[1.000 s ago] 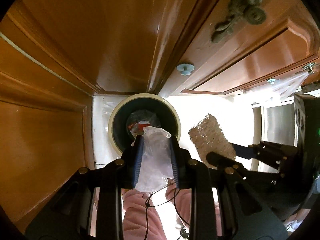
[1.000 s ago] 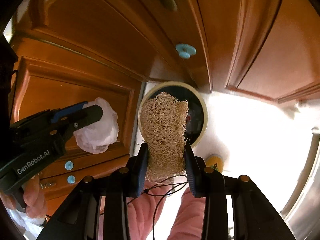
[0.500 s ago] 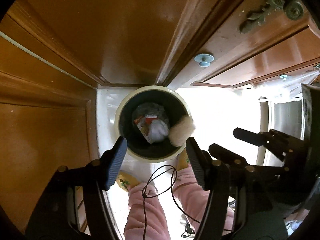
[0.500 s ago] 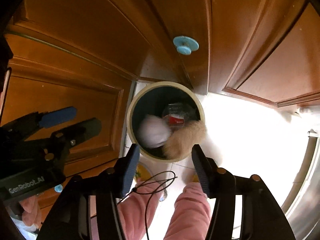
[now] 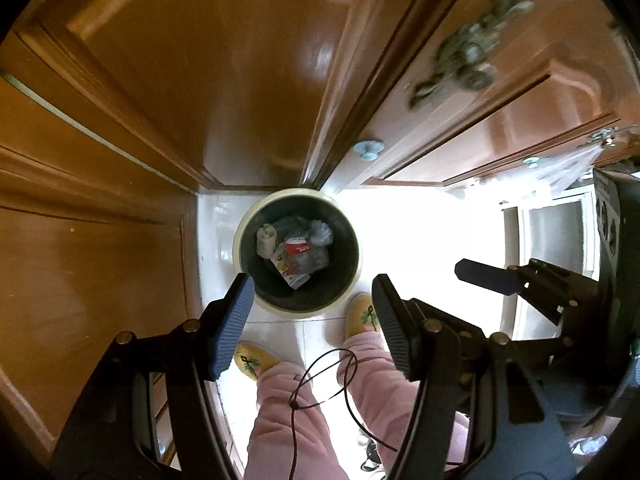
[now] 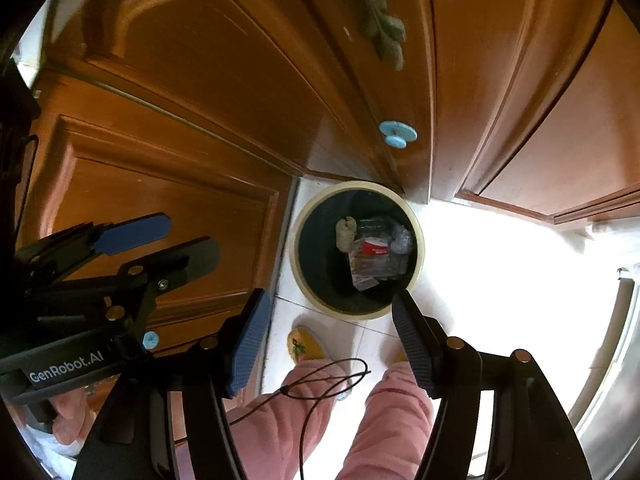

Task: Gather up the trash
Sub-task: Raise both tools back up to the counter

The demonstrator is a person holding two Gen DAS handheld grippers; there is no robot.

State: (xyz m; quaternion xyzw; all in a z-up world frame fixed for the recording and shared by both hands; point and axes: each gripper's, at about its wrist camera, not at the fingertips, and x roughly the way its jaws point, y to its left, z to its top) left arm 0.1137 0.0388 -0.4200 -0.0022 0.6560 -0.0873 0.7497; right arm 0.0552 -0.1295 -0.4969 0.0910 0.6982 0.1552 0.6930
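With both drops made, the left gripper (image 5: 312, 320) and right gripper (image 6: 332, 336) hang above the bin (image 5: 298, 308), jaws apart and holding nothing, the right having just opened wider. Loofah (image 5: 266, 240) and wrappers (image 5: 300, 260) lie inside, well below. Next, probably, fetching more trash.

Bin (image 5: 297, 307) stands in floor corner, mouth open upward, nothing above rim. Wooden cabinet doors (image 5: 224, 80) close behind bin and on left side, nearly touching rim, so no passage there. White tile floor (image 6: 500, 264) free to right of bin. Inside bin: loofah (image 6: 345, 233), plastic wrappers (image 6: 374, 258) low at bottom, much free depth above. Person's slippers (image 5: 360, 314) and pink trouser legs (image 6: 392, 420) just at near side of bin (dangling black cord (image 6: 320, 380) too). Left gripper (image 5: 312, 328) and right gripper (image 6: 326, 330) both spread apart, empty.
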